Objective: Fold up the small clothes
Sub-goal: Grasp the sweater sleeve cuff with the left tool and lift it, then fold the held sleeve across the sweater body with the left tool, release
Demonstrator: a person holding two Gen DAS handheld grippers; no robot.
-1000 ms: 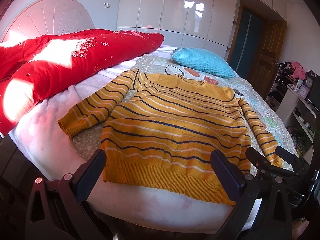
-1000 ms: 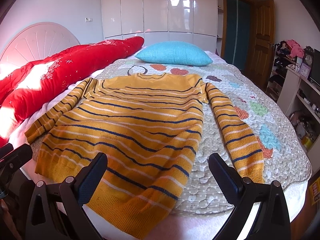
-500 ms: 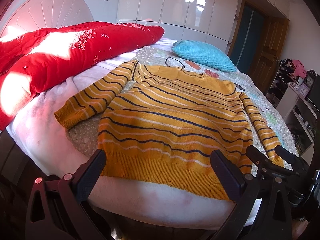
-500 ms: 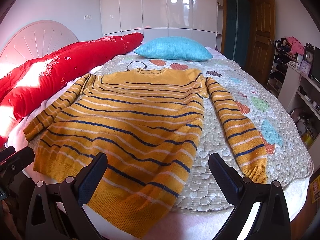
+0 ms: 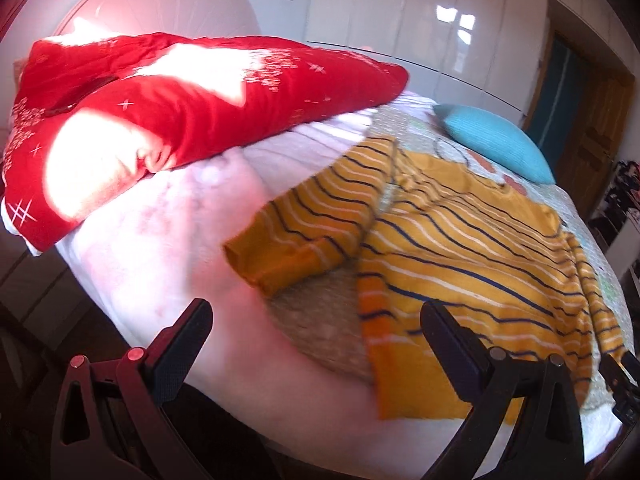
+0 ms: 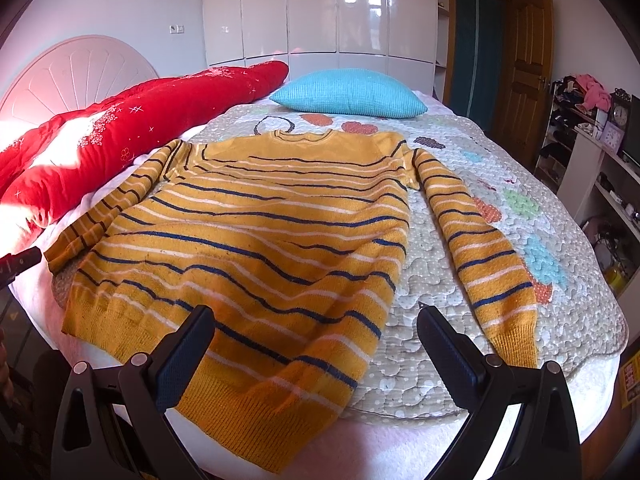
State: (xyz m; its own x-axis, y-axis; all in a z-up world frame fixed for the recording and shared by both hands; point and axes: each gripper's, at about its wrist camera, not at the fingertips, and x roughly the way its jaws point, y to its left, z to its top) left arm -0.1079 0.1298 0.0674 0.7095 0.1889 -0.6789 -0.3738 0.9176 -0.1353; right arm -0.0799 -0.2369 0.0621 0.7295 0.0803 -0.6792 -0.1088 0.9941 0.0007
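A yellow sweater (image 6: 260, 240) with navy and white stripes lies spread flat, front up, on the bed, both sleeves out to the sides. In the left wrist view the sweater (image 5: 472, 256) fills the right half, and its near sleeve cuff (image 5: 280, 260) lies just beyond my left gripper (image 5: 316, 340). That gripper is open and holds nothing. My right gripper (image 6: 316, 344) is also open, hovering over the hem at the sweater's lower right side. The tip of the left gripper (image 6: 18, 264) shows at the left edge of the right wrist view.
A red quilt (image 5: 168, 112) is heaped along the left side of the bed. A turquoise pillow (image 6: 348, 94) lies past the collar. The patterned quilted cover (image 6: 520, 208) ends near the bed's front edge. Shelves (image 6: 596, 168) with clutter stand at the right, a wooden door behind.
My left gripper has swung left and closer, now facing the left sleeve cuff and the red quilt. My right gripper moved slightly forward over the hem. The sweater has not moved.
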